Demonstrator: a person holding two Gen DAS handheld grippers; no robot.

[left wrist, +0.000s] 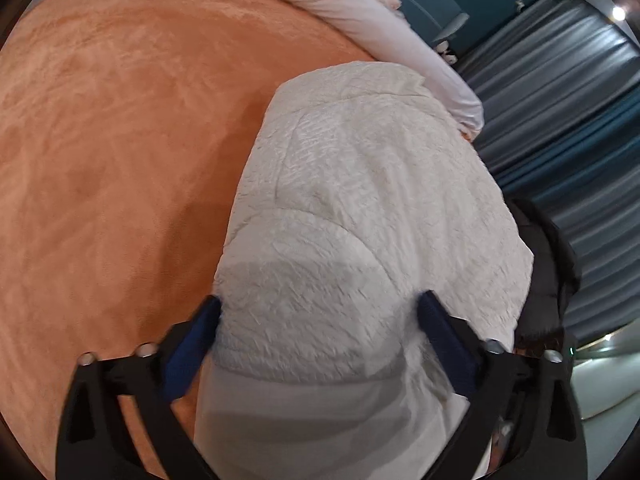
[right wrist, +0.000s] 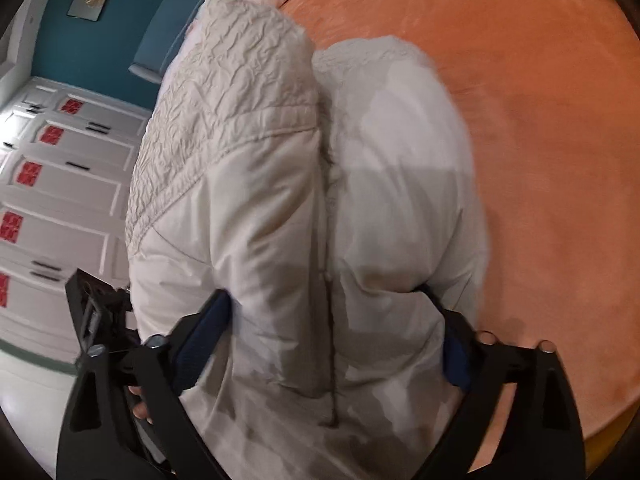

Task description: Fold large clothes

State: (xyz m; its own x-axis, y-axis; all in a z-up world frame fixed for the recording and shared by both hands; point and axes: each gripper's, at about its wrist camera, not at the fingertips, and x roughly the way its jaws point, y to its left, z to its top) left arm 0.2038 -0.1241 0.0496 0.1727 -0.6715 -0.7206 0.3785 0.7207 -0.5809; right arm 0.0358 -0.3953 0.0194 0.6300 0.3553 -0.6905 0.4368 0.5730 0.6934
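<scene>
A thick cream-white quilted jacket (left wrist: 360, 200) lies folded on an orange bed cover (left wrist: 120, 140). My left gripper (left wrist: 320, 312) has its blue pads pressed on both sides of the jacket's near bulk, shut on it. In the right wrist view the same jacket (right wrist: 248, 184) shows a folded sleeve or side panel on the left and a zip seam down the middle. My right gripper (right wrist: 328, 304) also clamps the jacket's near end between its blue pads. The jacket's near end looks lifted; the image is slightly blurred.
A white pillow or duvet (left wrist: 360, 4) lies at the bed's far edge. Grey-blue curtains (left wrist: 580, 120) hang to the right. A dark garment (left wrist: 552, 264) sits behind the jacket. White wardrobe doors (right wrist: 60, 184) with red decorations and a teal wall (right wrist: 120, 40) stand left.
</scene>
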